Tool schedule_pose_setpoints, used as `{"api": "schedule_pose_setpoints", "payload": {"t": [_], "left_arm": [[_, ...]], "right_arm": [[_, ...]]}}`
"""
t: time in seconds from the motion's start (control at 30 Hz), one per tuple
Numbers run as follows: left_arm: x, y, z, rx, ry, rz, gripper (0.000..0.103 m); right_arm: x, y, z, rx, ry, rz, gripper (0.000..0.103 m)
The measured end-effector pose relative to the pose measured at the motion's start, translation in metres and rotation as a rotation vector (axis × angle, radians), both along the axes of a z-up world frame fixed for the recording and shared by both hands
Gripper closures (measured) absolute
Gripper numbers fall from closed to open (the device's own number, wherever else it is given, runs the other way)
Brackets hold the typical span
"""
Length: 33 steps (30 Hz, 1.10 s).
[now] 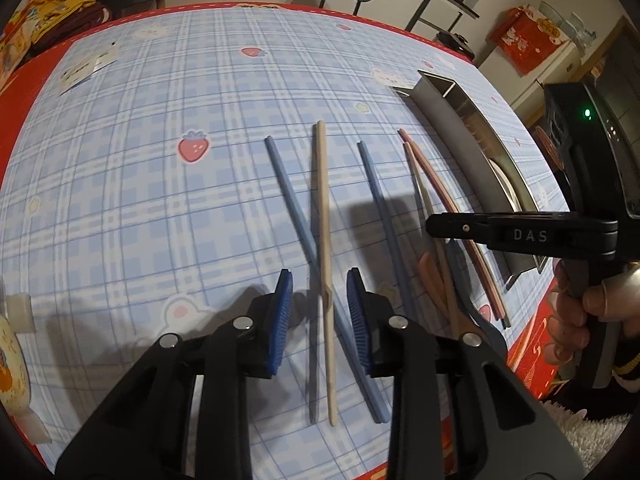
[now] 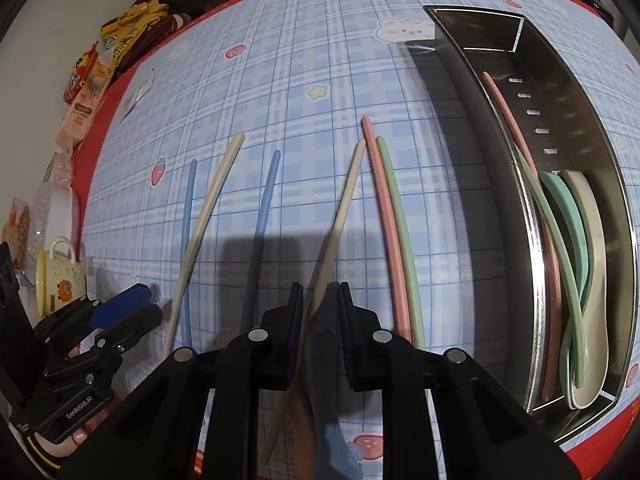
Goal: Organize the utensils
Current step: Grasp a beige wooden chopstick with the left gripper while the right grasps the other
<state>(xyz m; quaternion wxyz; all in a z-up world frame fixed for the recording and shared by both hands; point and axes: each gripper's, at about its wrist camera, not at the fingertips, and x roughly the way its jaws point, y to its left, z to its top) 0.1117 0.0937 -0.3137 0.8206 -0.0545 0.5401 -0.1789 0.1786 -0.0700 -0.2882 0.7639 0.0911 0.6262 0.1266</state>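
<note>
Partly done, I'd say — the steel tray (image 2: 492,36) already holds a pink chopstick (image 2: 508,112) and some spoons; my right tool (image 2: 318,300) looks clamped on a blue spoon (image 2: 334,428); left tool (image 1: 320,304) gapes open over loose beige chopstick (image 1: 323,216) on the tabletop (image 1: 160,200).

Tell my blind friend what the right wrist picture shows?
The right gripper, jaws nearly closed, hovers over a blue spoon on a blue plaid tablecloth. Colored chopsticks lie there, and a steel tray at right holds more utensils.
</note>
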Motion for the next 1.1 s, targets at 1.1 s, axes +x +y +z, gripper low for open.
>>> {"api": "schedule_pose_setpoints", "payload": {"t": [1.1], "left_arm": [[-0.004,0.009,0.002,-0.061,-0.025,0.069,0.093]], "right_arm": [[-0.010,-0.007,0.015,0.109,-0.075,-0.043,0.097]]}}
